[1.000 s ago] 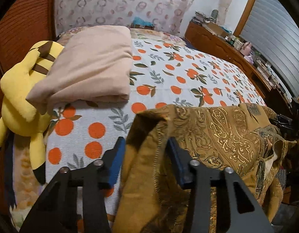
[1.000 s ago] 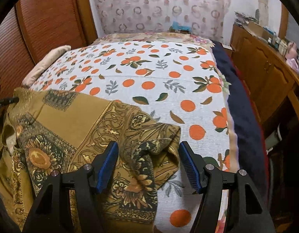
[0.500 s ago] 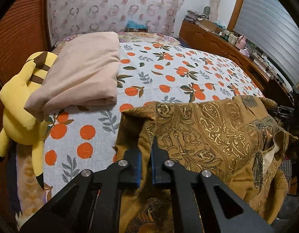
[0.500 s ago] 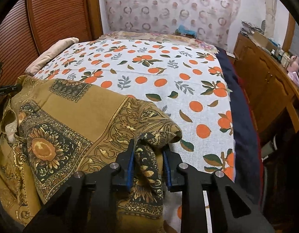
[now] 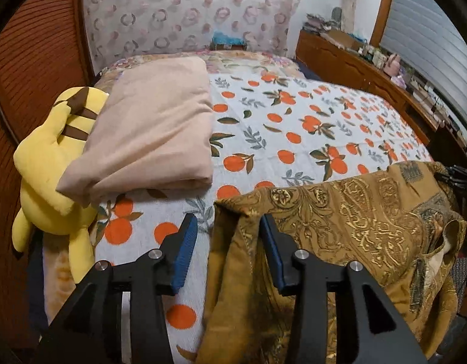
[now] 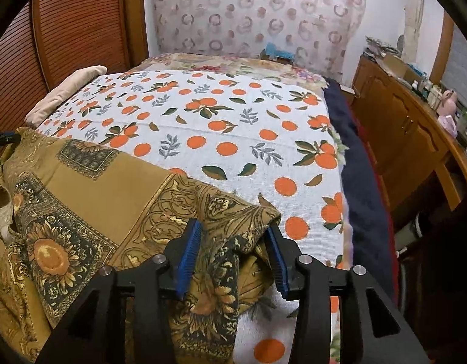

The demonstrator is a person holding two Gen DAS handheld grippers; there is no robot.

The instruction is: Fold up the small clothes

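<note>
Mustard-brown printed garment, soft and rumpled, is spread over the near edge of the bed, which is covered in a white orange-print sheet. Left claw is seen opening, pads clear of the cloth corner between them. Right claw is likewise opening around a bunched fold, not pressing it. Beyond, the sheet lies flat. A folded beige blanket and yellow plush toy are shown fully by the left view only.
</note>
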